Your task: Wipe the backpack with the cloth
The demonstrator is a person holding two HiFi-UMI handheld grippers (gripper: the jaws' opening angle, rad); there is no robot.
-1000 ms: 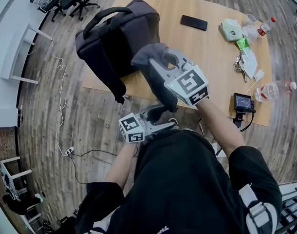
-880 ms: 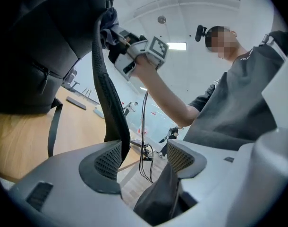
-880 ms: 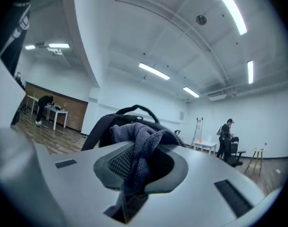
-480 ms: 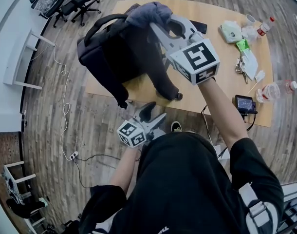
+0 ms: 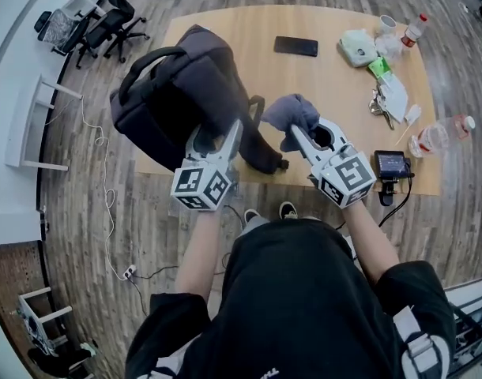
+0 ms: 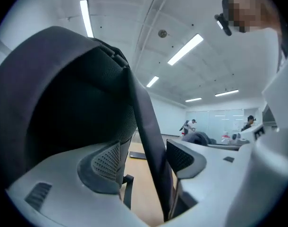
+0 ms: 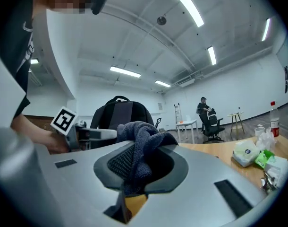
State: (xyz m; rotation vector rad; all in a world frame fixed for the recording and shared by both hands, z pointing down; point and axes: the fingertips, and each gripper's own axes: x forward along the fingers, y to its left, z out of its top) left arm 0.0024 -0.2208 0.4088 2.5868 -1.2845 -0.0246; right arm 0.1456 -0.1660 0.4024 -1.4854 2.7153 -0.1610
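This is a large open office or lab room. Long strip lights (image 7: 185, 4) cross a high white ceiling (image 7: 134, 37), and swivel chairs (image 5: 107, 14) stand by the wall. A pale wooden table (image 5: 249, 38) sits on plank flooring (image 5: 83, 204). A stepladder (image 7: 177, 111) stands far off (a person (image 7: 202, 103) is near it).

from the head: looking steeply down from above on the table (image 5: 249, 30), the backpack (image 5: 178, 93), the left gripper (image 5: 217, 139) and the right gripper (image 5: 303, 135). from the left gripper: jammed right up against the backpack (image 6: 63, 103), facing about level along the jaws, ceiling (image 6: 134, 27) up top. from the right gripper: further back, facing across the table (image 7: 207, 149) toward the backpack (image 7: 118, 112) and the left gripper (image 7: 99, 134). backpack shared by all three
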